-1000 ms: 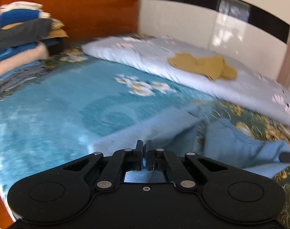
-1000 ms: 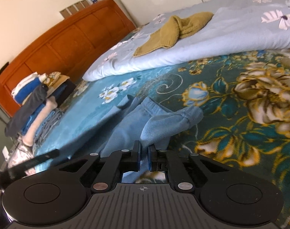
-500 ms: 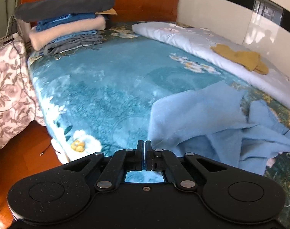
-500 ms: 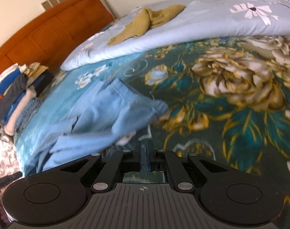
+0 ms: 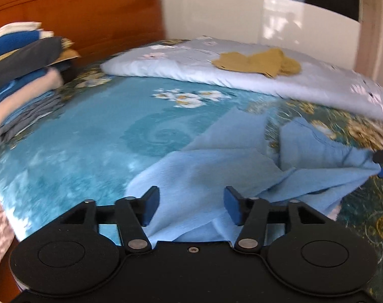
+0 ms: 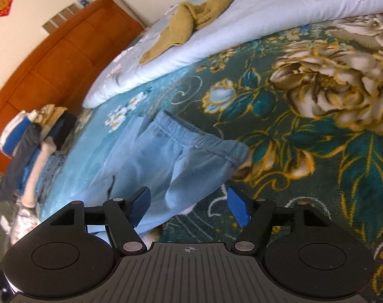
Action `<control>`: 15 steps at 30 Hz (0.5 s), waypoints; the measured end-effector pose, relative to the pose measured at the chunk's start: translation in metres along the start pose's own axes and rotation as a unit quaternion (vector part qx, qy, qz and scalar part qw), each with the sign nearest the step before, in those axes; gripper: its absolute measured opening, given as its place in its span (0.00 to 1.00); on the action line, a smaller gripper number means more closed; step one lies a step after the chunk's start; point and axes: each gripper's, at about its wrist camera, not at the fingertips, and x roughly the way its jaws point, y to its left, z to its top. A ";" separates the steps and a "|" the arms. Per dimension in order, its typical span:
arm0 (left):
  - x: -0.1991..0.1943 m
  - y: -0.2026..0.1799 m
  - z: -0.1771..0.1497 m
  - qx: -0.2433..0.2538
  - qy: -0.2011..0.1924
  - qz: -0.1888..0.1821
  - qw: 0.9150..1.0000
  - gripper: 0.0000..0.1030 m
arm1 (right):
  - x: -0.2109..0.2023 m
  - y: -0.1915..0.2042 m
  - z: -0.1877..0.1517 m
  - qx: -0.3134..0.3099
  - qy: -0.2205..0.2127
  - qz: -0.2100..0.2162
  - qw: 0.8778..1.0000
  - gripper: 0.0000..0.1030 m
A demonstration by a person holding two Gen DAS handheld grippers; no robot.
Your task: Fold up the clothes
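Light blue fleece pants (image 6: 166,156) lie rumpled and unfolded on the bed (image 6: 317,151), elastic waistband up top.

Folded clothes stack (image 5: 20,75) blurred, edge-cropped

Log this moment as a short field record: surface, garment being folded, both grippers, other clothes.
surface: floral bed blanket
garment: light blue trousers, rumpled, flat on the blanket
left gripper: jaws just opened, cloth lying between them, not pinched
right gripper: jaws just opened, over a trouser edge, not pinched
folded stack: by the headboard
mustard sweater: on the pale quilt
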 end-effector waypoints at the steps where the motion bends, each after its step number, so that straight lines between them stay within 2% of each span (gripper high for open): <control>1: 0.004 -0.004 0.001 0.010 0.003 -0.003 1.000 0.61 | 0.002 0.002 0.000 0.002 0.003 -0.013 1.000 0.70; 2: 0.008 -0.008 0.001 0.020 0.007 -0.006 1.000 0.63 | 0.005 0.002 0.001 0.011 0.006 -0.019 1.000 0.72; 5: 0.017 -0.019 0.002 0.047 0.014 -0.018 0.999 0.65 | 0.012 -0.006 0.004 0.052 0.009 0.004 0.999 0.71; 8: 0.023 -0.031 0.002 0.069 0.018 -0.024 0.997 0.66 | 0.018 -0.004 0.006 0.055 0.002 -0.003 0.998 0.68; 12: 0.032 -0.038 0.004 0.086 0.021 -0.016 0.996 0.65 | 0.026 0.002 0.009 0.050 -0.001 -0.001 0.999 0.57; 13: 0.033 -0.039 0.004 0.087 0.020 -0.013 0.996 0.63 | 0.028 0.004 0.010 0.049 -0.002 -0.001 0.999 0.56; 15: 0.035 -0.038 0.005 0.080 0.017 -0.009 0.997 0.46 | 0.032 0.007 0.011 0.046 -0.001 0.001 0.999 0.56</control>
